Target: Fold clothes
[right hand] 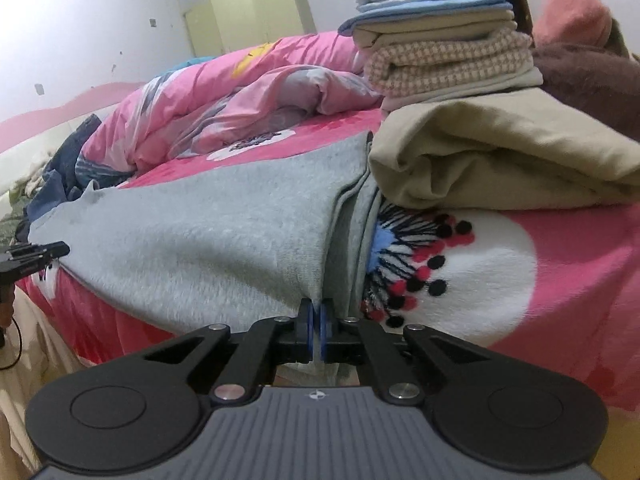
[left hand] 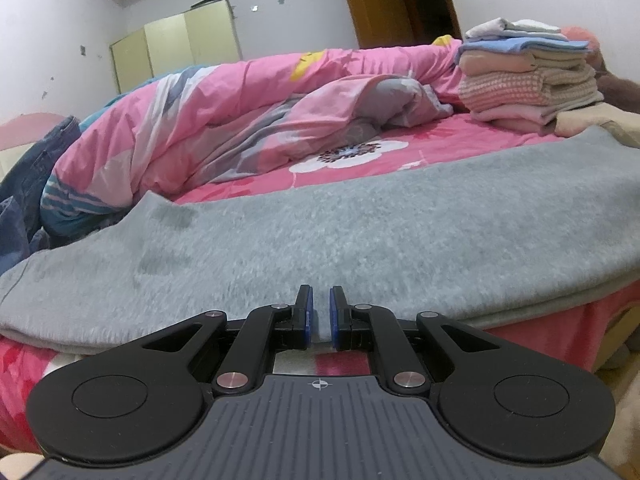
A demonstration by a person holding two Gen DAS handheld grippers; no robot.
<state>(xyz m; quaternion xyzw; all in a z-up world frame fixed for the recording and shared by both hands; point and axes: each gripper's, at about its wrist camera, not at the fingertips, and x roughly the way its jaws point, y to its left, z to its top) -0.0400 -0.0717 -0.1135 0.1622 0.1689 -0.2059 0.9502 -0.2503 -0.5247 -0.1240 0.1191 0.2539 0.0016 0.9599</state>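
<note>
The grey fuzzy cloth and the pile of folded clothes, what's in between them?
In the left wrist view, bare pink flowered bedsheet lies between the grey cloth and the folded stack.

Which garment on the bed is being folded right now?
Start at the bed's pink floral cover. Spread along its near edge lies the grey fleece garment, pinched by both grippers. Unlike the beige garment beside it and the folded stack behind, it is fuzzy and grey.

Soft, even indoor light; strong fisheye bending, dark corners, slight blur.
</note>
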